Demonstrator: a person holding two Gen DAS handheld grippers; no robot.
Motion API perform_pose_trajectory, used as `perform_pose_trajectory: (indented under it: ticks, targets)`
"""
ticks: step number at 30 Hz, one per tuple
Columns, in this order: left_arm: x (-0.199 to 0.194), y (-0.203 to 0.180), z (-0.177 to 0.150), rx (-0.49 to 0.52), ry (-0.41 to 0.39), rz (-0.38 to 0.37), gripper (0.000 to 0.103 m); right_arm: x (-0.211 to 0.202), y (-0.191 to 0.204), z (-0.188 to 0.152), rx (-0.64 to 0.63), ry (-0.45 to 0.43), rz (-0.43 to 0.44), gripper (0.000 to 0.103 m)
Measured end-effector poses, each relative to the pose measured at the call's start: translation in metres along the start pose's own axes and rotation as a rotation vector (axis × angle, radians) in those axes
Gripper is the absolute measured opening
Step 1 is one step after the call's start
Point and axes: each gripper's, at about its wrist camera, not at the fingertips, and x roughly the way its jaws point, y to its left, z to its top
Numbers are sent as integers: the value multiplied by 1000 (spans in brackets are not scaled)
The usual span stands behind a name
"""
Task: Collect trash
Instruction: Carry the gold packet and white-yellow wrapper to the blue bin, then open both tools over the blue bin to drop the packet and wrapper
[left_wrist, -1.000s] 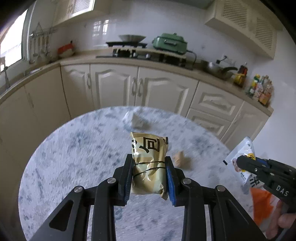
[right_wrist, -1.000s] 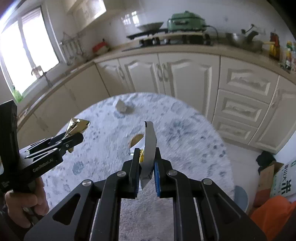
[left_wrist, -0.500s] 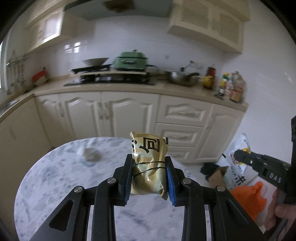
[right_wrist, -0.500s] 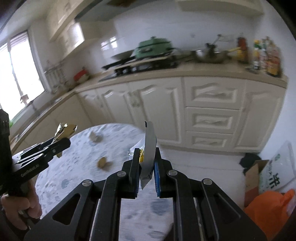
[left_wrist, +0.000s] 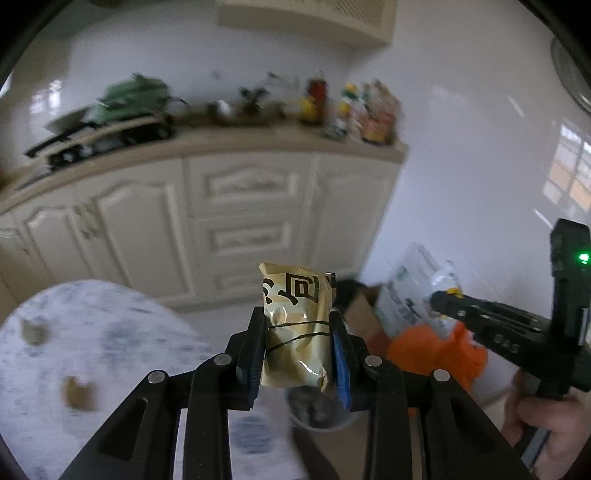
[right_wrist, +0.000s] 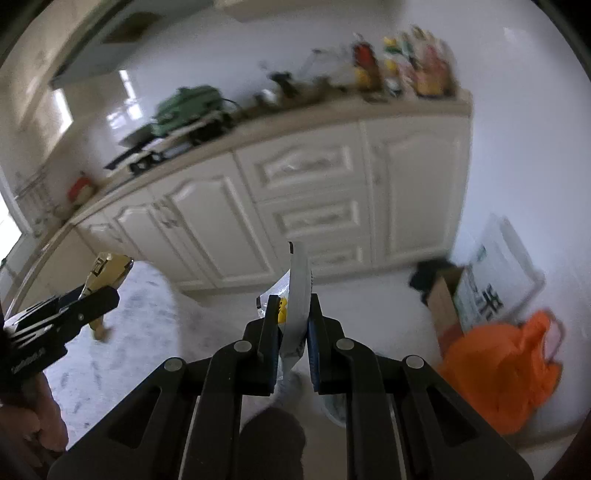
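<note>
Left wrist: counter blurred; left tongs (left_wrist: 297, 349) clamp gold packet (left_wrist: 295, 325).

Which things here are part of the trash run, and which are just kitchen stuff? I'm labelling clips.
Job:
gold snack packet in left tool
white wrapper in right tool
scraps on table
orange bag

Lying about:
green pot
bottles
cardboard box

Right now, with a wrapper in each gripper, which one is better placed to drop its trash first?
Left, probably. The left gripper holds the gold snack packet almost directly above the grey bin. The right gripper, clamping the white wrapper, also shows a container edge below, but less centred.
</note>
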Motion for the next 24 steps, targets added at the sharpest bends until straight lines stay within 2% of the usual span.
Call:
perform_pose_trajectory:
  ticks: [5,10,17,19,21,23,24]
  targets:
    - [60,-32,3,41,118,-53,28,26,-38,-12,59,66,-33,13]
    - [110,-49,10,54,216,-68,28,53,-64,-23,111,124,-35,13]
    - [165,-66,24,50,303,-81,29,80,-80,-23,140,162,-32,13]
    - [189,-68,34,49,345,-89,32,88,-84,-23,150,175,-36,16]
    - [200,-67,38,65,368,-70,42,94,-87,-24,158,189,-37,16]
    - [205,-66,45,75,344,-42,62,95,-91,-26,174,191,-33,17]
    - [206,-68,47,95,335,-69,66,95,-92,-27,178,190,-33,18]
